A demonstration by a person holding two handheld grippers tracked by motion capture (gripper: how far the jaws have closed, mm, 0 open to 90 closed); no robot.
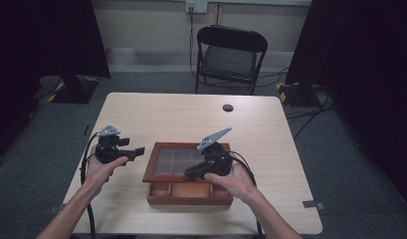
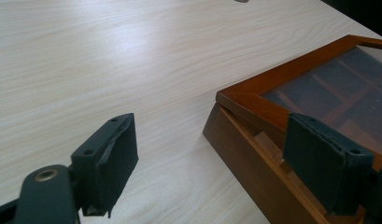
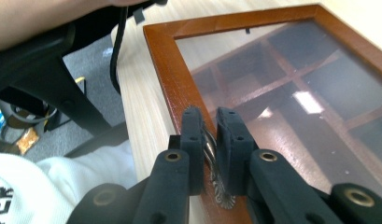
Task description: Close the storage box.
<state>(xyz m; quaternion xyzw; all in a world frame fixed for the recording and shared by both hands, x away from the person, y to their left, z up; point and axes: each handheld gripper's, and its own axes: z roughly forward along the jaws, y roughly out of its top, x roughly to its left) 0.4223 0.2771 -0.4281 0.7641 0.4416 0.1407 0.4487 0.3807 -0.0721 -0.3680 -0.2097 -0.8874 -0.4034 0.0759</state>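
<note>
A brown wooden box (image 1: 188,195) with several compartments sits near the table's front edge. Its glass-paned lid (image 1: 153,162) is tilted up at the front, so the front compartments show beneath it. My right gripper (image 1: 189,174) is shut on the small metal handle (image 3: 218,179) at the lid's front rim (image 3: 163,70). My left gripper (image 1: 140,151) hovers just left of the box, open with nothing between its pads (image 2: 117,148). In the left gripper view the box's corner (image 2: 247,158) and the raised lid frame (image 2: 277,81) lie close ahead.
The light wooden table (image 1: 191,117) has a dark round hole (image 1: 228,107) toward the back. A black folding chair (image 1: 230,59) stands behind the table. Cables trail from both grippers over the front edge.
</note>
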